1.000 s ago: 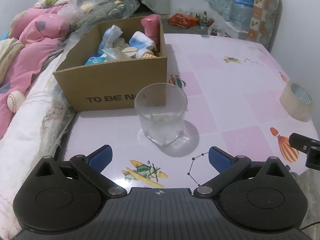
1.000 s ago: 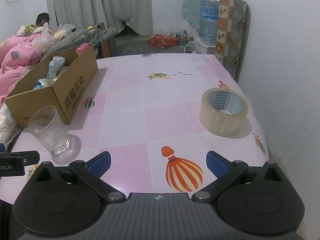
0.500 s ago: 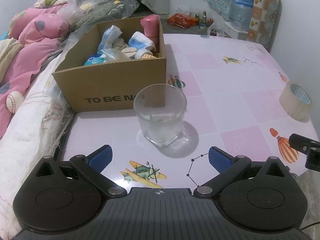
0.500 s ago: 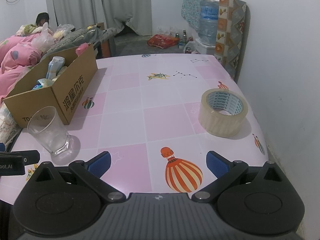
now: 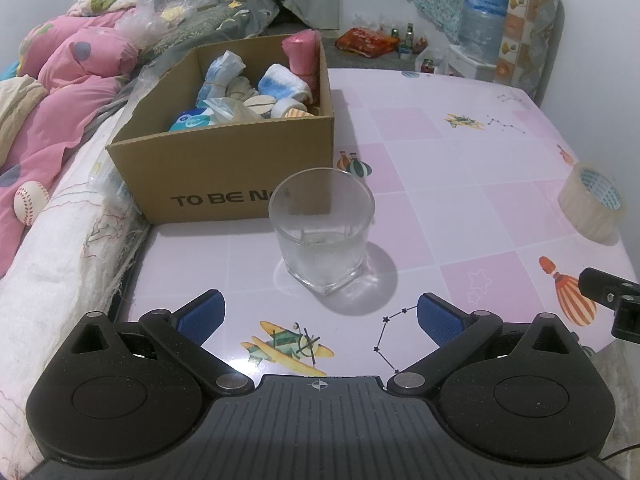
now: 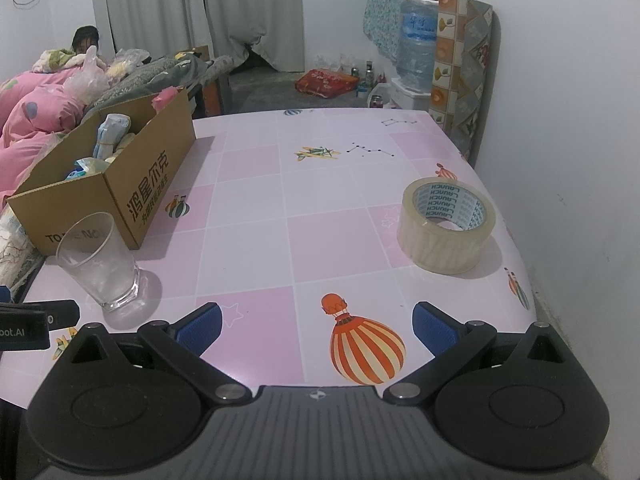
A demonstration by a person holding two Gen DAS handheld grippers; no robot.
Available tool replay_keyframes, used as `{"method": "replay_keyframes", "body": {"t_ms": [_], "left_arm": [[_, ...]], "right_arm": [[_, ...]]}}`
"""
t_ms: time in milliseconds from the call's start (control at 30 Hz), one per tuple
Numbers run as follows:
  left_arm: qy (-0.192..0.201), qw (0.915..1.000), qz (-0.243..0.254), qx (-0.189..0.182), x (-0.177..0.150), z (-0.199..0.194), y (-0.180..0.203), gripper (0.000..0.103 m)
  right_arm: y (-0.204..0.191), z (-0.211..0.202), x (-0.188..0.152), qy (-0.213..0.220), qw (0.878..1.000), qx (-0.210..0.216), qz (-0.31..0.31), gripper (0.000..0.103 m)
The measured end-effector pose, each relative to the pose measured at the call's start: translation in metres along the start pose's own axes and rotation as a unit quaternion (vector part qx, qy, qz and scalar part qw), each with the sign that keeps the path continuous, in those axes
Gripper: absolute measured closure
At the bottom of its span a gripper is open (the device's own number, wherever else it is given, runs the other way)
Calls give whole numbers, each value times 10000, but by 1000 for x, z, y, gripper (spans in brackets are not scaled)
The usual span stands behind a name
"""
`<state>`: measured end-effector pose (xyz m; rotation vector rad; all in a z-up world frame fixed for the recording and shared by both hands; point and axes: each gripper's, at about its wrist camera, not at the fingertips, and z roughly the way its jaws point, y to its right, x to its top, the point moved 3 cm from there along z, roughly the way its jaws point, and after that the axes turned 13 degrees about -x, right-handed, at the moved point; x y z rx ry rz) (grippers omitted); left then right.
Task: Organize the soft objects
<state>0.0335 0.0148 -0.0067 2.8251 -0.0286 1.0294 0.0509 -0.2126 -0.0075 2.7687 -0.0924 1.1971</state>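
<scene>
A cardboard box (image 5: 240, 168) stands at the table's left edge, filled with several soft items such as a blue-white rolled cloth (image 5: 282, 84) and a pink roll (image 5: 302, 54). It also shows in the right wrist view (image 6: 156, 184). My left gripper (image 5: 320, 318) is open and empty, low over the near table edge, just behind a clear glass (image 5: 322, 236). My right gripper (image 6: 316, 322) is open and empty over the balloon print, with the glass (image 6: 98, 262) to its left.
A roll of clear tape (image 6: 446, 226) lies near the table's right edge, also in the left wrist view (image 5: 592, 206). A bed with pink bedding (image 5: 52, 92) and a white cover (image 5: 52, 264) borders the table's left side. A wall (image 6: 568, 160) is close on the right.
Almost nothing has moved; the left wrist view has shifted very slightly. Both grippers stay open and empty.
</scene>
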Motion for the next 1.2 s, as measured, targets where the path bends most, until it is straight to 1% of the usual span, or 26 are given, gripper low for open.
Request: {"method": "replay_keyframes", "body": {"t_ms": [1200], "left_arm": [[27, 10000, -17, -14, 2, -2, -1, 0]], "right_arm": [[1, -4, 2, 48, 10000, -14, -50, 33]]}}
